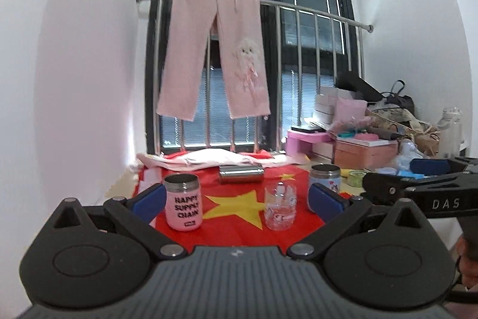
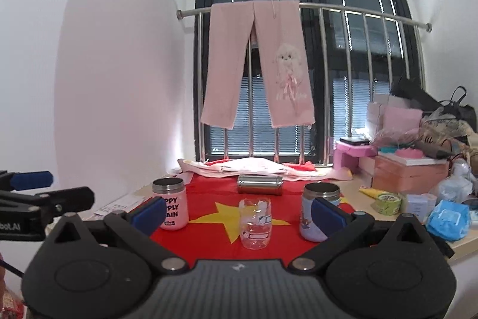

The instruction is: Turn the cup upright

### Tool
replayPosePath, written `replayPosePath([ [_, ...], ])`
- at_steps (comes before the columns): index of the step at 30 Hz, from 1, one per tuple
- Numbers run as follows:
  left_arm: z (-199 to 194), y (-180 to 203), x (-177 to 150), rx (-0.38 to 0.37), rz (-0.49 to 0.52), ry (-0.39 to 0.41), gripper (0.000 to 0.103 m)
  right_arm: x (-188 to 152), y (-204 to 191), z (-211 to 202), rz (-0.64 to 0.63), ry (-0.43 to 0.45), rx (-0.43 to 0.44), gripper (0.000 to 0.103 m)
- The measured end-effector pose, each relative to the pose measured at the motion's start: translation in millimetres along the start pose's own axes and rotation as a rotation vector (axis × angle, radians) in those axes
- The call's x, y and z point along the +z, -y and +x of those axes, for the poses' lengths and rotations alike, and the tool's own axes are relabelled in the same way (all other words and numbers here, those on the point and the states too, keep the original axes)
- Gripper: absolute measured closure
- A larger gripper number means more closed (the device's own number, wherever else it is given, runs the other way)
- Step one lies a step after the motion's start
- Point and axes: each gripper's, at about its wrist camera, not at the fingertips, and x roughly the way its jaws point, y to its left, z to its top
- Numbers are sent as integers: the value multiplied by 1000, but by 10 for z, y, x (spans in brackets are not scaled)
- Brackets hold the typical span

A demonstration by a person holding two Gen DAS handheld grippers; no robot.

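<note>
A clear plastic cup [image 1: 280,206] stands on the red flag cloth [image 1: 233,232], apparently mouth down; it also shows in the right wrist view [image 2: 255,222]. A pink cup [image 1: 183,201] stands upright at left, a blue cup [image 1: 324,178] upright at right. A steel cup [image 1: 241,174] lies on its side behind them. My left gripper [image 1: 237,201] is open and empty, short of the cups. My right gripper [image 2: 239,216] is open and empty, also short of them, with the clear cup between its fingers' line of sight.
Folded white cloth [image 1: 209,159] lies at the window foot. Boxes, bags and a tape roll [image 2: 387,203] crowd the right of the table. Pink trousers [image 1: 215,56] hang on the rail. The right gripper appears at the left view's right edge [image 1: 418,187].
</note>
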Motion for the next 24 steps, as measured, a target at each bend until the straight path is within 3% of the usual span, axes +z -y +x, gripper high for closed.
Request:
replayPosePath([
  [24, -1, -16, -67, 5, -43, -17, 0, -5, 24, -86, 18, 19, -15, 0],
])
